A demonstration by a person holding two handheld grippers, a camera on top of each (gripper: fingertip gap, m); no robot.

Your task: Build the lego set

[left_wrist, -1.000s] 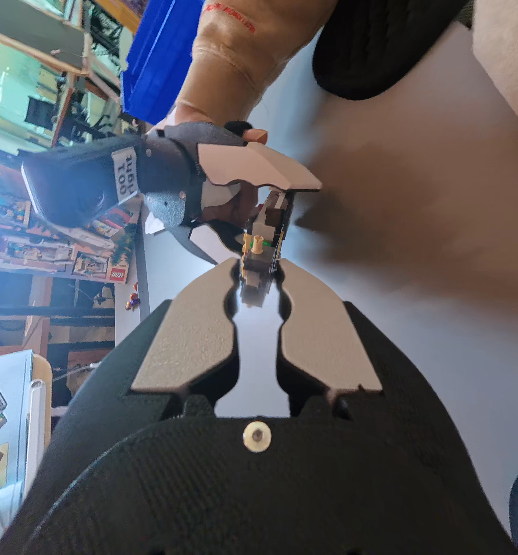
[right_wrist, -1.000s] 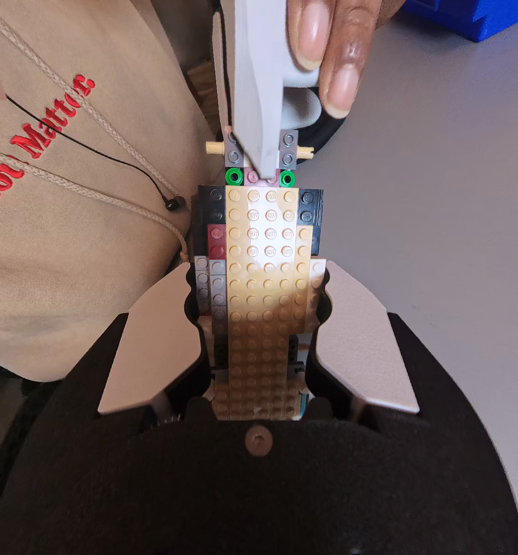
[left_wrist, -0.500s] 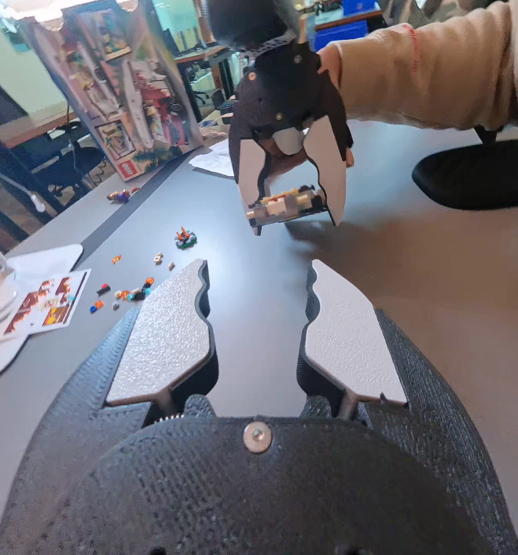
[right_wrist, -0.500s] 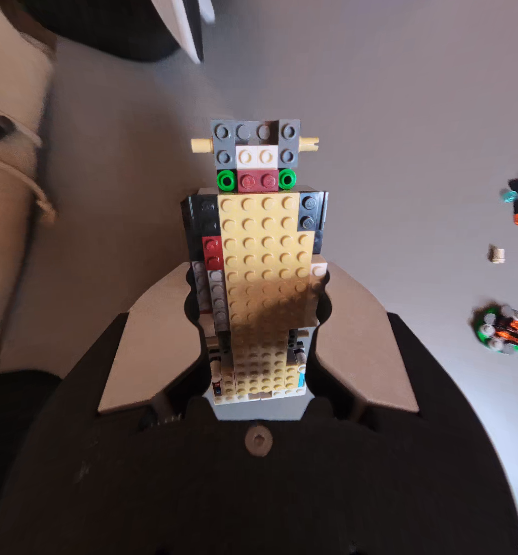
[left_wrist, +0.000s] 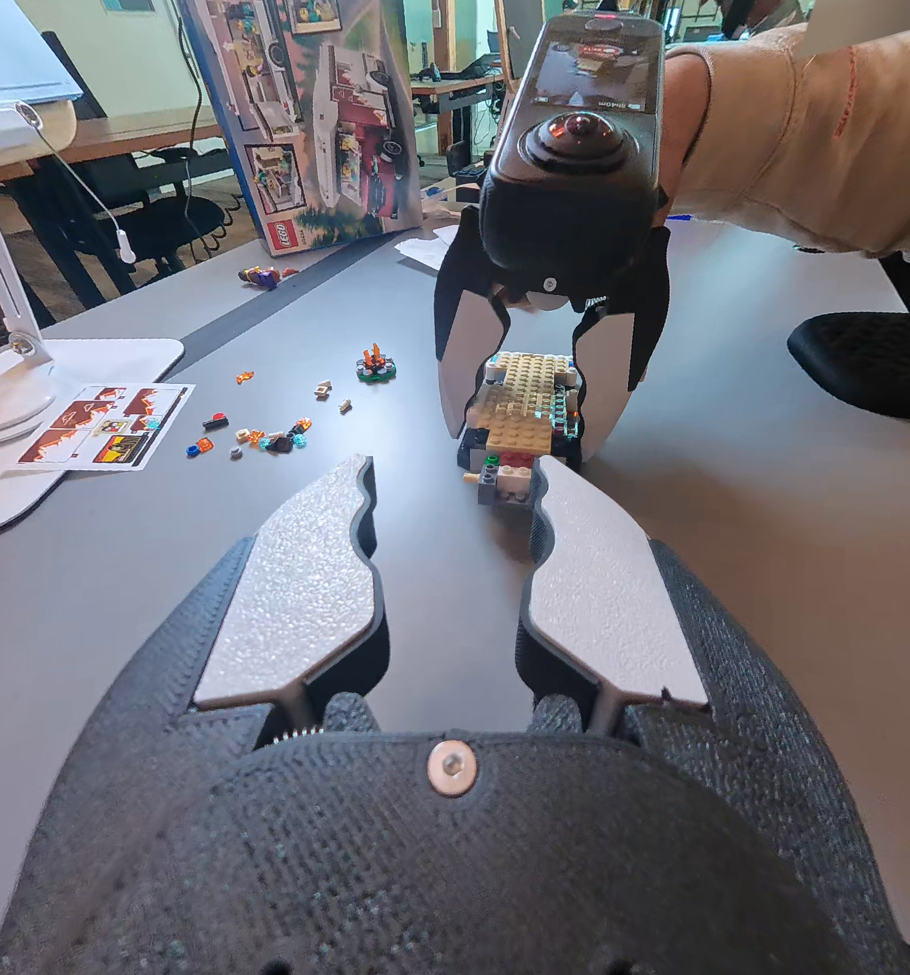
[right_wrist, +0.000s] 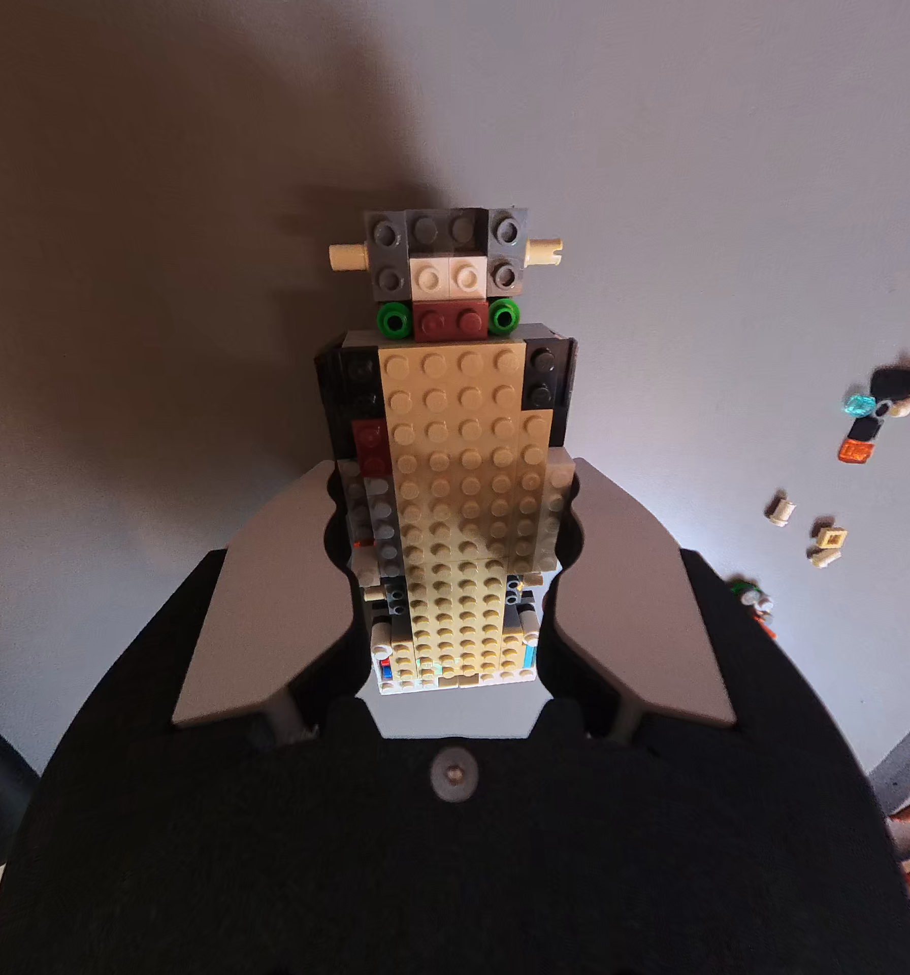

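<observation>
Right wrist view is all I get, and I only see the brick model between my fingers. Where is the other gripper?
Observer: The left gripper is open and empty, pointing at the brick model's grey front end.
Operator: Is there a big box somewhere?
Observer: Yes, a picture box stands at the far edge of the table.
Operator: Any stickers?
Observer: A sticker sheet lies left of the loose pieces, partly on a white stand base.
</observation>
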